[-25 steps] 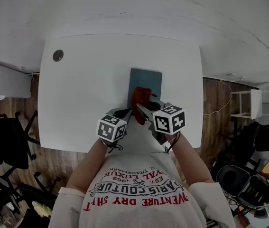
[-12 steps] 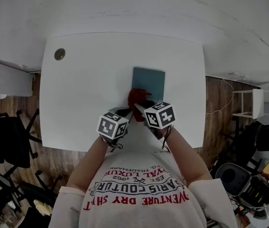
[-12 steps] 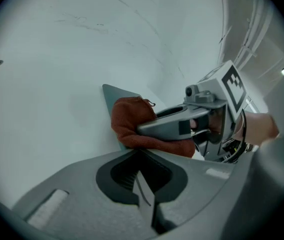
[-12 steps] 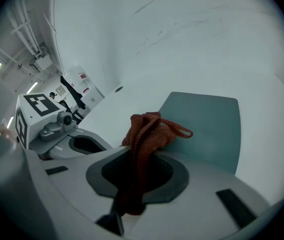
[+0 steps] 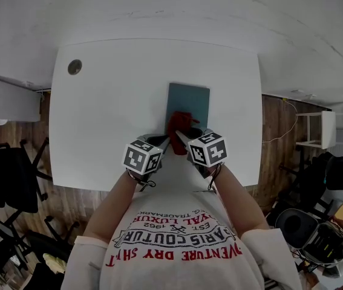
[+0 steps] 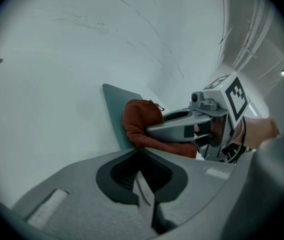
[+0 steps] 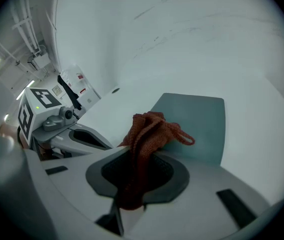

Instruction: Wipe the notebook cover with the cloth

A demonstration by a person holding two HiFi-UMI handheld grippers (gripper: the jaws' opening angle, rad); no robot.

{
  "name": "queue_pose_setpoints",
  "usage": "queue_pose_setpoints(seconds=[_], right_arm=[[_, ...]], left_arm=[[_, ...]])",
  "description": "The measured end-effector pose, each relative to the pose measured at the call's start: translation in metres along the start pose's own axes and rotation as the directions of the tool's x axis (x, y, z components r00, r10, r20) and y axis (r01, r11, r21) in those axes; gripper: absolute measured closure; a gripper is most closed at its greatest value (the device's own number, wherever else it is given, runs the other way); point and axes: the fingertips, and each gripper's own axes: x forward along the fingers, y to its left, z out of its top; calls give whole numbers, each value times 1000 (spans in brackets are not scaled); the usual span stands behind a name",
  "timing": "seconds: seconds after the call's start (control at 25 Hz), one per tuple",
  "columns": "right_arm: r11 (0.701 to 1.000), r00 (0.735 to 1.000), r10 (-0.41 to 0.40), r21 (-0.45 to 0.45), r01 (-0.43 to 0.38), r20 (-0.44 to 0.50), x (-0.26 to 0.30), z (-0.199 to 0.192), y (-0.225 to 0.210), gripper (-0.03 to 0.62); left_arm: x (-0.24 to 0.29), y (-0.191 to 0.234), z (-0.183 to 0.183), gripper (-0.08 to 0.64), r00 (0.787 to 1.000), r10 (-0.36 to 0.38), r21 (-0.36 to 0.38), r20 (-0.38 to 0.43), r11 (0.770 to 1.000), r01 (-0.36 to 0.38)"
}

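Right claw (image 5: 182,139) pinches the cloth (image 7: 149,131). The wad bunches out ahead of its jaws and lies on the near end of the notebook (image 7: 197,124). Left claw (image 6: 144,194) is pressed together and empty, with the notebook's near corner just past its tips; contact unclear. Judged step: a wiping stroke. Do it with light, even pressure, pushing the wad away from the claw to the far edge in overlapping passes. Pinning the corner with the left claw should stop sliding on the table (image 5: 111,101).

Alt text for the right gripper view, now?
The right gripper is shut on a red cloth, whose bunched end rests on the near edge of a teal notebook on a white table. The left gripper sits at left.
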Motion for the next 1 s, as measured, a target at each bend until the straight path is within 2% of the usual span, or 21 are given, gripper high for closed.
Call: queue_pose_setpoints(seconds=[0.32,0.6,1.0], right_arm=[[997,1000,-19,79,18,11,-21,-16,-22,503],[993,999,-51,103,50,6,-41,-28,-45,492],[977,991,-130,172,126,13,-72,-51,-79,499]], left_arm=[[0,0,-1,550,1000,5,4,0,1000,-5],[0,0,-1,549,1000,9,0,4,1000,-9],[1,-1,-1,550,1000,13,1,6,1000,-13]])
